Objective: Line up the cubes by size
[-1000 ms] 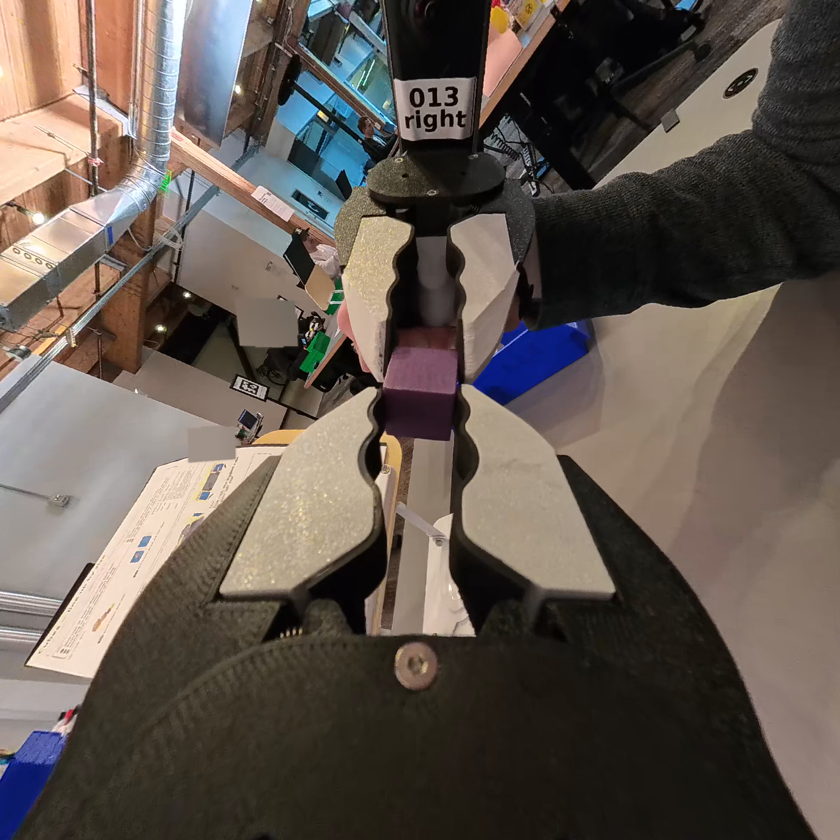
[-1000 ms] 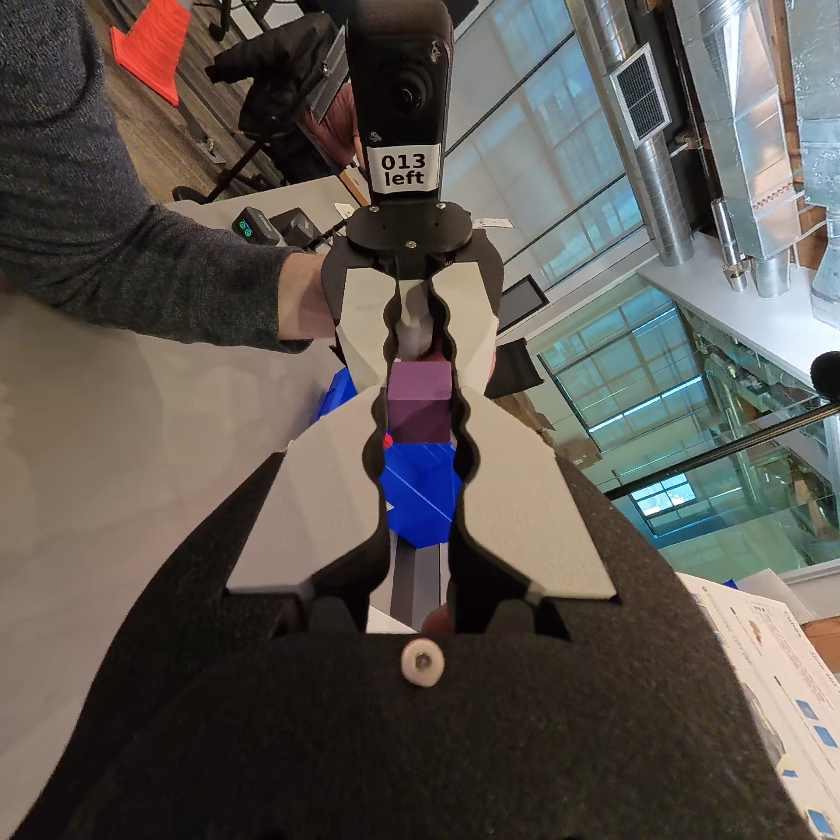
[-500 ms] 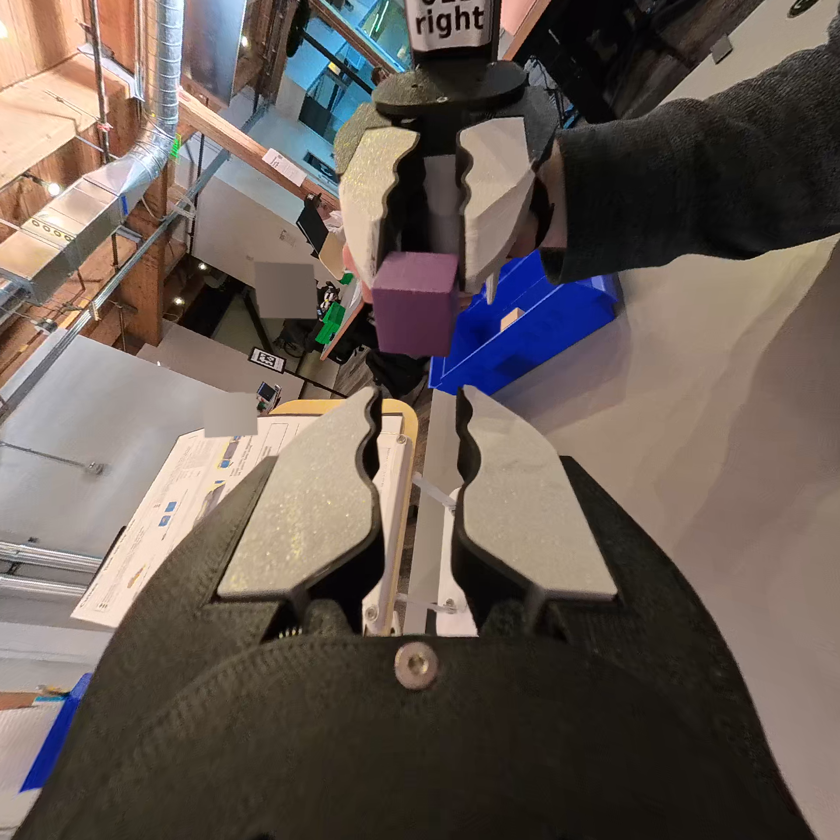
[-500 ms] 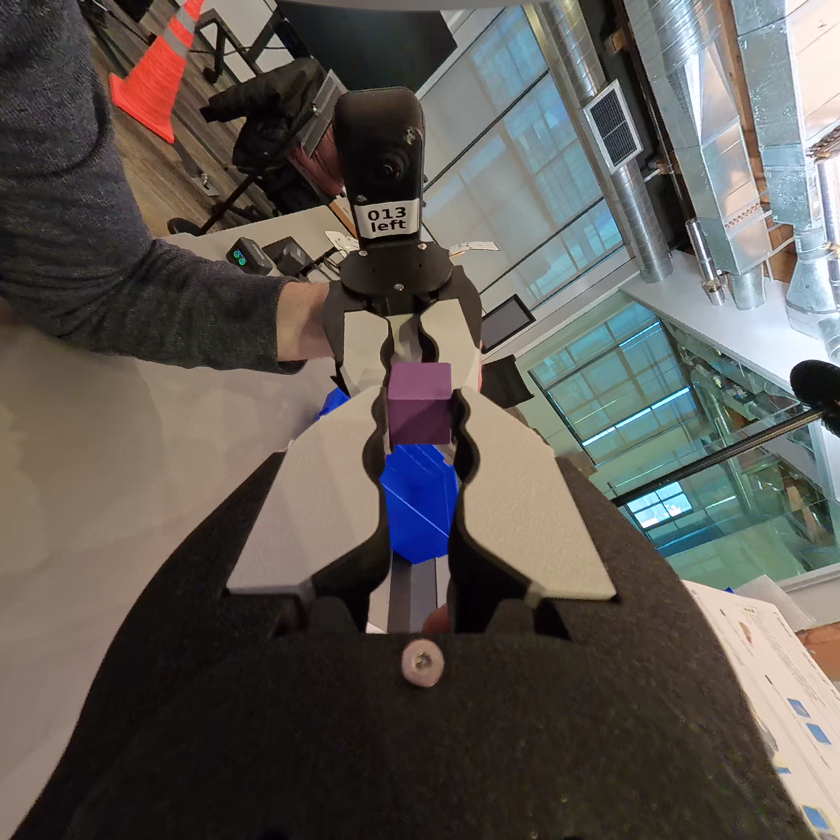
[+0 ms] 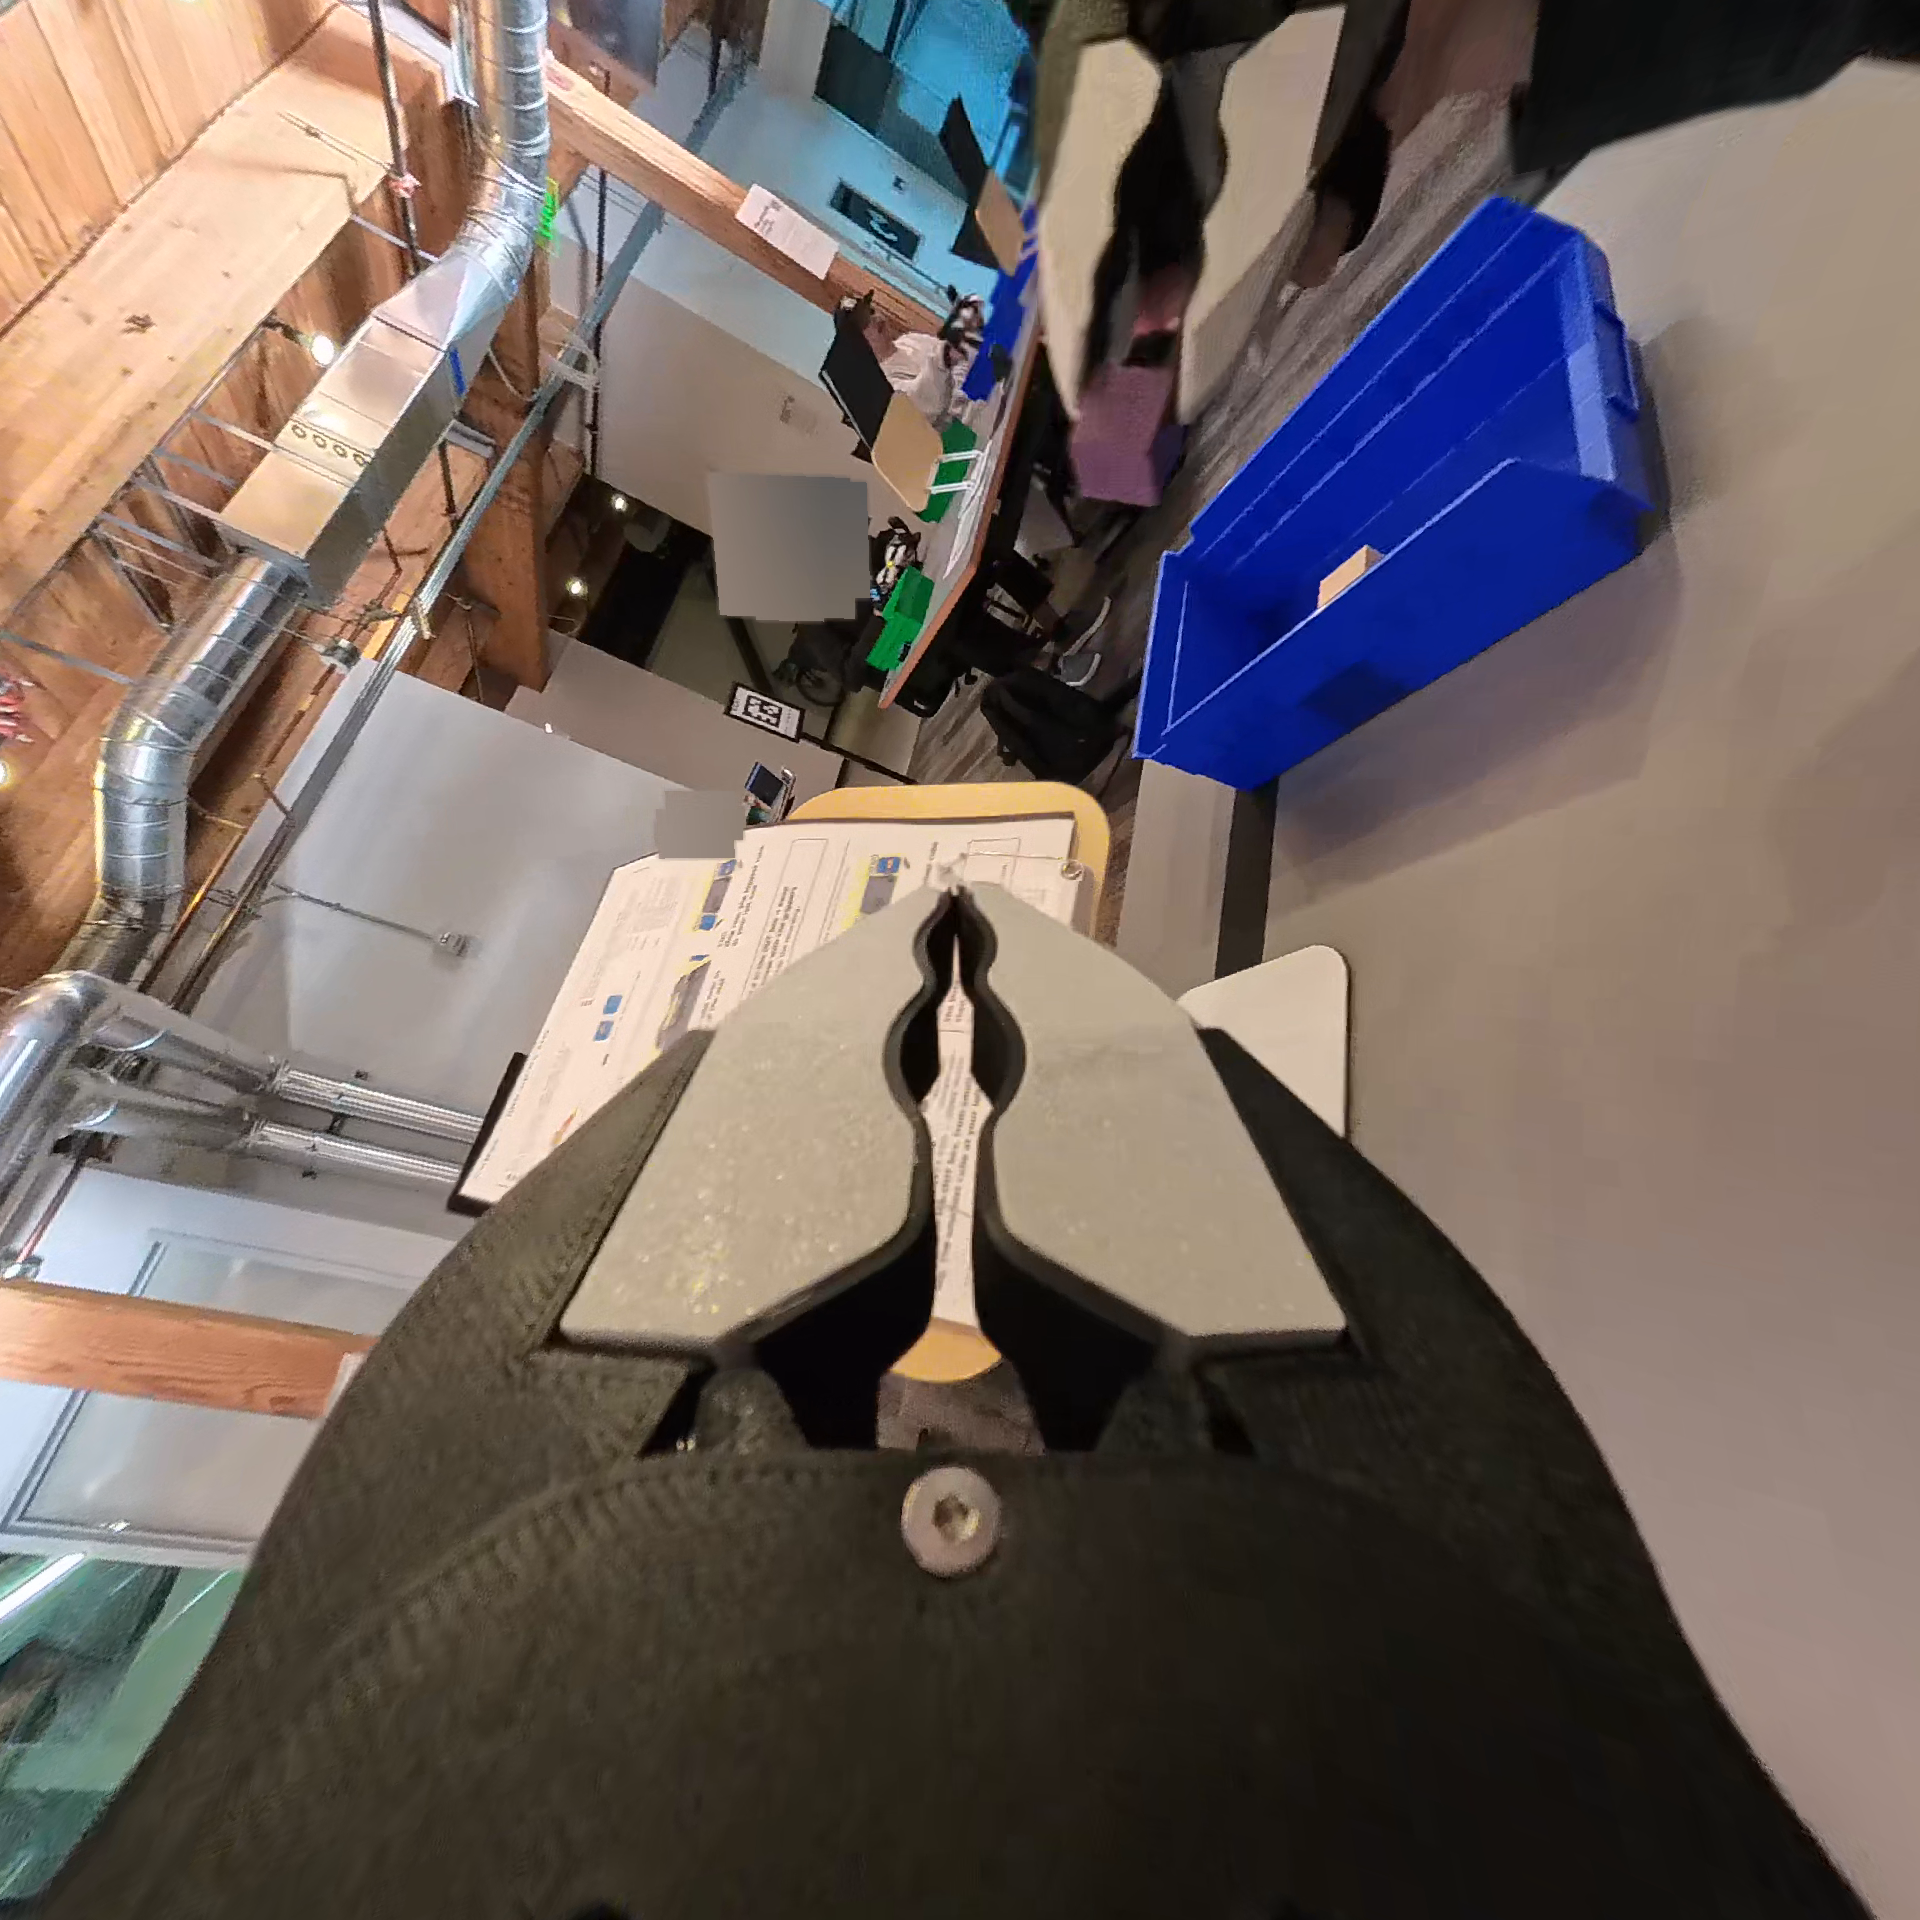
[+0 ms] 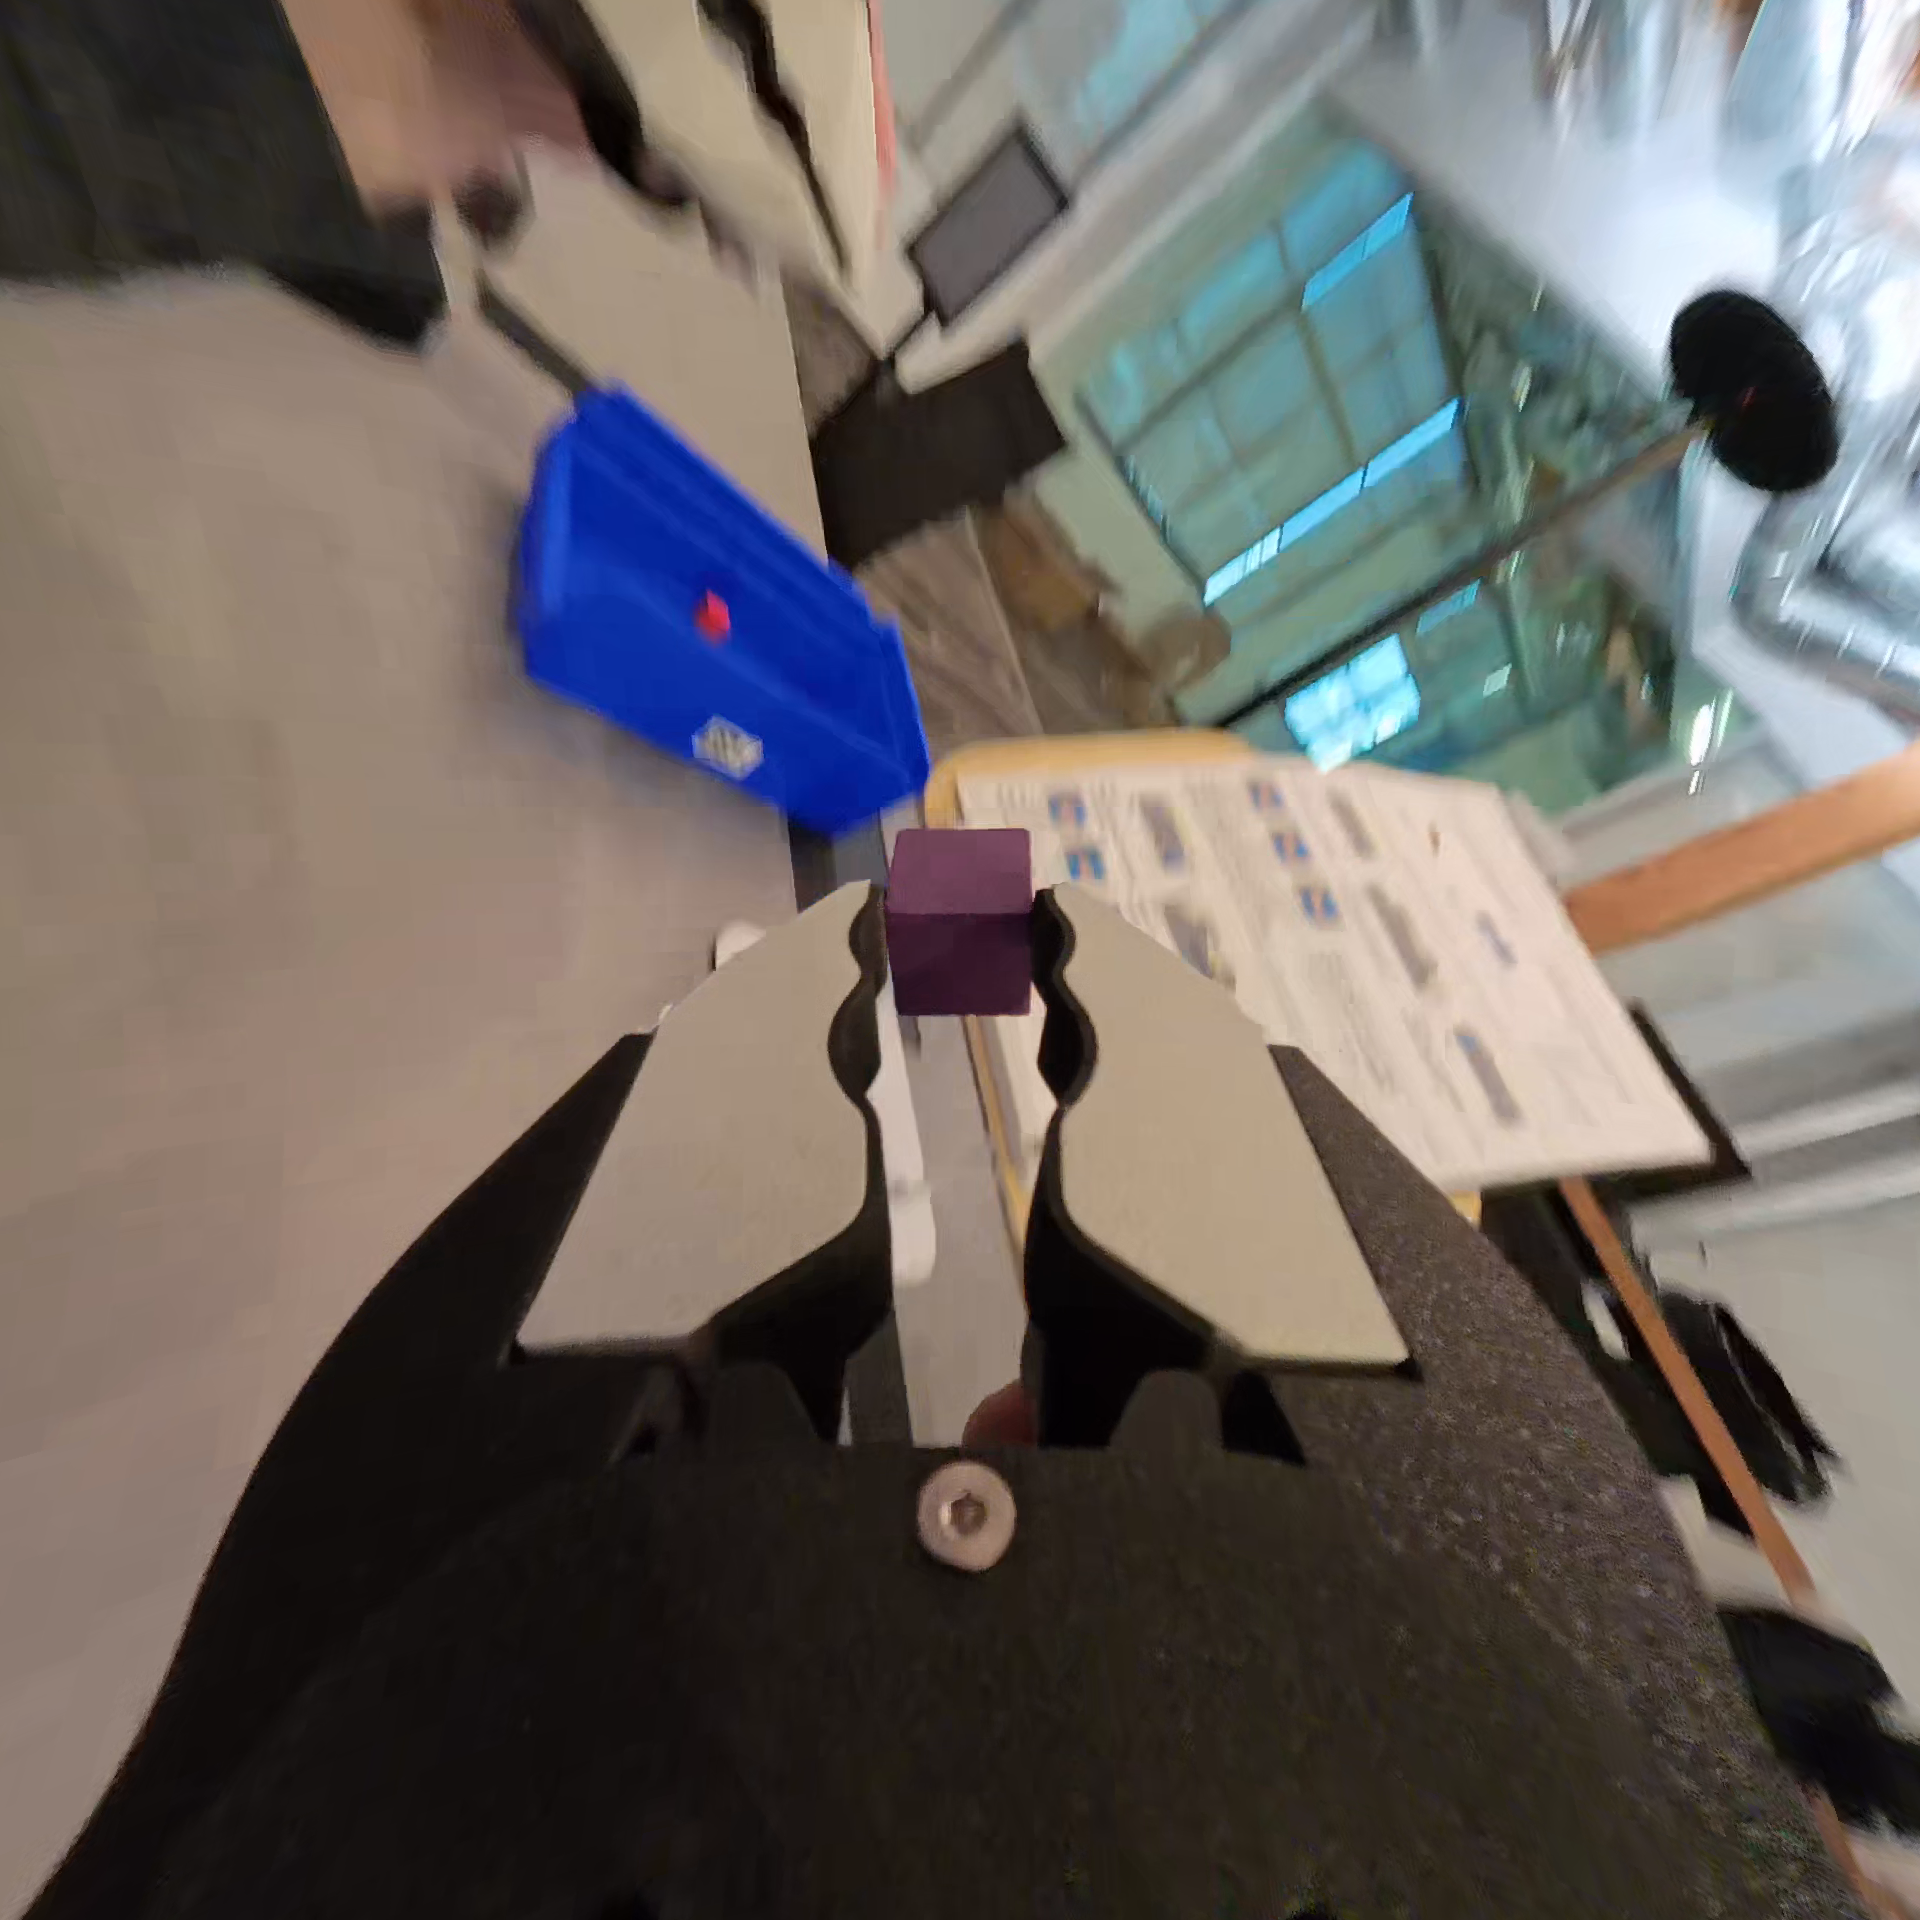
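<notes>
My right gripper (image 6: 961, 906) is shut on a purple cube (image 6: 961, 883), with both pads pressed on its sides, and holds it in the air. The same cube (image 5: 1122, 442) shows at the top of the left wrist view, blurred, between the right gripper's fingers (image 5: 1081, 208). My left gripper (image 5: 954, 906) is shut with its tips touching and nothing between them. A blue bin (image 5: 1455, 436) on the grey table holds a small wooden cube (image 5: 1349, 577). In the right wrist view the bin (image 6: 665, 665) shows a small red cube (image 6: 713, 616).
A printed sheet (image 5: 831, 914) lies on a yellow-edged board (image 5: 1091, 831) beyond the table's edge; the sheet also shows in the right wrist view (image 6: 1351, 935). A white card (image 5: 1288, 997) lies near the table's edge. A person's sleeve (image 6: 156, 135) is at the upper left. Across from one pair of fingers to the other is roughly 20 cm.
Both grippers stood at the purple cube a second ago. My left gripper drew back from it and its pads came together on air. The right gripper kept the cube and swung away.
</notes>
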`<state>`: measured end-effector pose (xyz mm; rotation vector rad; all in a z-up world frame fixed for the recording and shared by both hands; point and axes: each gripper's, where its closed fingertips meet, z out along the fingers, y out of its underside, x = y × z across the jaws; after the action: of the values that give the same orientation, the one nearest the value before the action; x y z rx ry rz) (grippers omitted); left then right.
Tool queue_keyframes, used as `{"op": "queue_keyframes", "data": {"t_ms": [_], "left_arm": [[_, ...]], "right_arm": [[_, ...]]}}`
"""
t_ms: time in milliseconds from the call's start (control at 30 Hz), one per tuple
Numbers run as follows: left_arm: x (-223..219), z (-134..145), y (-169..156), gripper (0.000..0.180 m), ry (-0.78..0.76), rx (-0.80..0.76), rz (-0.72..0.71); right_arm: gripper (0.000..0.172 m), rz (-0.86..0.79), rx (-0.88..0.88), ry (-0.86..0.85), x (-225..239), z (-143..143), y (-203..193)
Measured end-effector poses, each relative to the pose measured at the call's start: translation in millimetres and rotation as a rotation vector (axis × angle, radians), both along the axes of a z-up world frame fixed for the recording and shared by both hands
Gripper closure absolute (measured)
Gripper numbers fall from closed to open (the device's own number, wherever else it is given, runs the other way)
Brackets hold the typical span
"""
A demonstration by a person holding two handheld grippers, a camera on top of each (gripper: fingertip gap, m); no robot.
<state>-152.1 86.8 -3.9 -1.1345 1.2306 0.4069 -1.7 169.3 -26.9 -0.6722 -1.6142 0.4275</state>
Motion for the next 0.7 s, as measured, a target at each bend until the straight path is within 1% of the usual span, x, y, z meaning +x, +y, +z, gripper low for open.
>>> {"op": "queue_keyframes", "data": {"t_ms": [100, 200, 333, 533, 700], "left_arm": [[-4.5, 4.5, -0.3, 0.18, 0.001, 0.017, 0.02], [-2.1, 2.4, 2.2, 0.18, 0.014, 0.013, 0.028], [6.4, -5.6, 6.4, 0.18, 0.05, -0.001, 0.03], [8.3, -9.4, 9.4, 0.18, 0.056, -0.011, 0.026], [6.9, -12.1, 12.5, 0.18, 0.06, -0.02, 0.027]], "right_arm": [[0.145, -0.175, 0.007, -0.165, 40.3, -25.4, 46.6], [0.145, -0.339, -0.003, -0.349, 81.6, -53.5, 97.3], [0.145, -0.478, -0.071, -0.578, 125.2, -100.3, 156.1], [0.145, -0.56, -0.202, -0.864, 171.6, -166.4, 207.2], [0.145, -0.583, -0.27, -1.07, 198.5, -210.1, 227.7]]}}
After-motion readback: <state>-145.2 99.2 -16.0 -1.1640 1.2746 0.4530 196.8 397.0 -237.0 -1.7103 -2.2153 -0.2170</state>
